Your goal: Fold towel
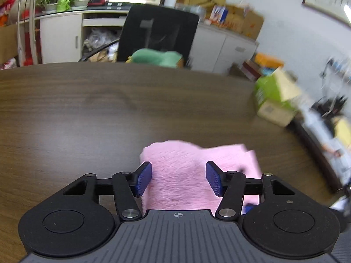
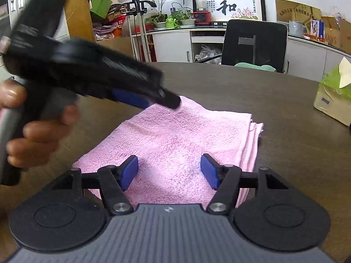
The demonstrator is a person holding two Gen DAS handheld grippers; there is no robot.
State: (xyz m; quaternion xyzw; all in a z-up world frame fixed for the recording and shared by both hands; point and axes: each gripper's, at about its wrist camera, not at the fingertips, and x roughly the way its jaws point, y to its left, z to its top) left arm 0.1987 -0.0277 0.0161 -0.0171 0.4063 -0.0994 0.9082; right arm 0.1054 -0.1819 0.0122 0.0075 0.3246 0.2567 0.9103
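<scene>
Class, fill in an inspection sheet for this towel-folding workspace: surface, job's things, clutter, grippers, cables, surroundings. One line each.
Surface: dark wood-grain table, bare around the towel.
Job's things: pink towel lying flat, already folded into layers; stacked edges show on its right side.
Clutter: green tissue box at the table's right edge.
Grippers: left gripper open, above the towel's left part; right gripper open, over the towel's near edge. Neither grips cloth. A hand holds the left one.
Cables: nothing seen.
Surroundings: black office chair with a green cushion, white cabinets, potted plants, framed calligraphy, cardboard boxes.
</scene>
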